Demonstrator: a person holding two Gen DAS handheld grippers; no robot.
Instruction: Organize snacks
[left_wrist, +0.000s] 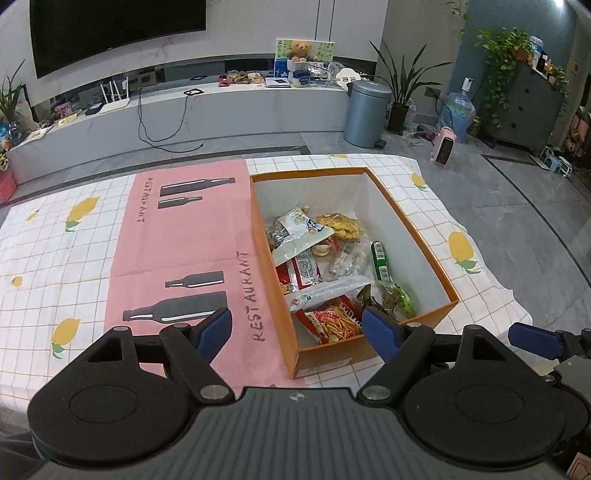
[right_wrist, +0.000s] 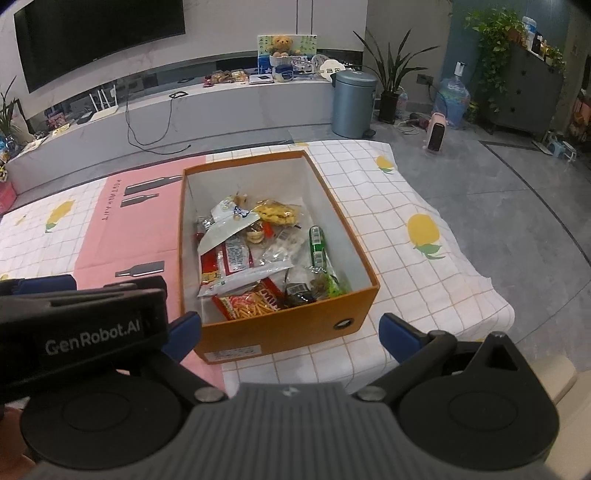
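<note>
An orange cardboard box (left_wrist: 413, 229) (right_wrist: 288, 332) with white inner walls stands on the table and holds several snack packets: a red packet of sticks (left_wrist: 334, 321) (right_wrist: 247, 304), a green packet (left_wrist: 380, 258) (right_wrist: 317, 247), a yellow snack bag (left_wrist: 341, 225) (right_wrist: 277, 214) and a white torn packet (left_wrist: 299, 243) (right_wrist: 225, 230). My left gripper (left_wrist: 297, 332) hovers open over the box's near left corner, nothing between its blue pads. My right gripper (right_wrist: 290, 334) is open in front of the box's near wall, empty. The left gripper's body (right_wrist: 81, 321) shows at the left of the right wrist view.
A pink placemat (left_wrist: 184, 251) (right_wrist: 125, 240) printed with bottles lies left of the box on a lemon-patterned checked tablecloth (left_wrist: 48, 266) (right_wrist: 406, 236). Beyond the table are grey floor, a TV bench, a grey bin (left_wrist: 365, 110) (right_wrist: 352, 103) and potted plants.
</note>
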